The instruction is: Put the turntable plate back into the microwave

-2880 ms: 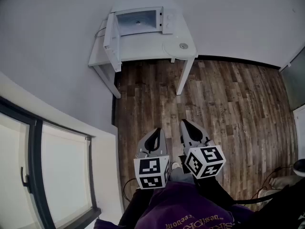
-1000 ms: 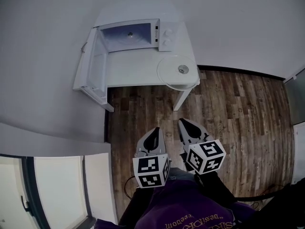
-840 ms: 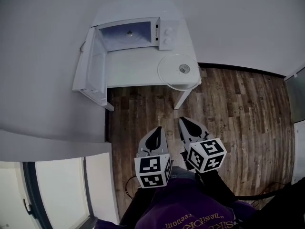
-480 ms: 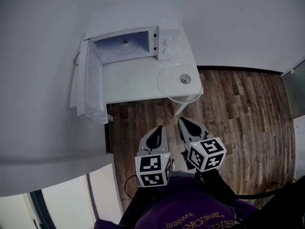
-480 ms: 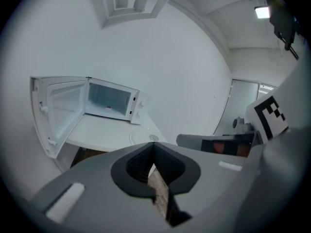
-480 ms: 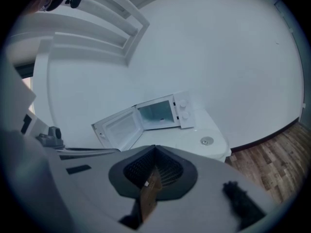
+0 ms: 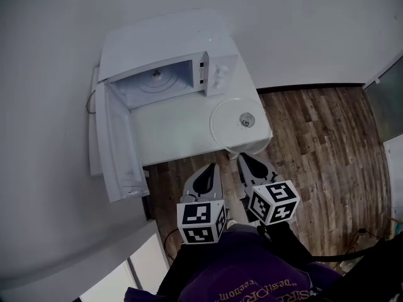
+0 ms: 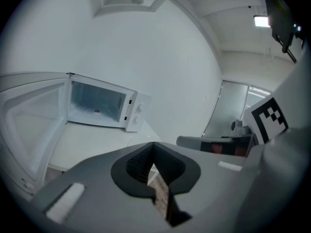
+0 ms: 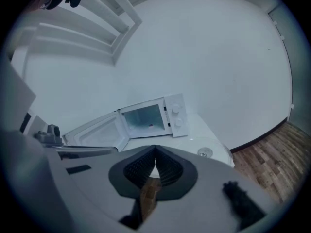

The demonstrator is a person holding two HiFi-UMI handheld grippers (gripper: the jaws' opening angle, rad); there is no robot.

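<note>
The turntable plate (image 7: 227, 126) lies flat on the white worktop (image 7: 176, 131), near its front right corner. It is just in front of the microwave (image 7: 165, 49) and off to the right of its opening. A small round piece (image 7: 247, 120) is seen at the plate's centre.

The microwave is set at the back of the worktop against the wall (image 7: 50, 55), and its door (image 7: 119, 150) is swung wide open to the left. A small hub (image 7: 155, 74) can be made out at the middle of the cavity floor.

The left gripper (image 7: 211, 167) and the right gripper (image 7: 242, 158) are held side by side in front of the worktop, above the wooden floor (image 7: 315, 156), and both are pointed towards the worktop. Neither touches the plate.

In the left gripper view the fingers (image 8: 142, 163) are clenched tip to tip, and nothing is gripped between them. The same is shown in the right gripper view, where the fingers (image 9: 167, 170) are pressed together on nothing and the plate lies beyond them on the worktop.

A marker cube (image 7: 200, 222) is carried on the left gripper, and a purple garment (image 7: 239, 275) fills the bottom of the head view.
</note>
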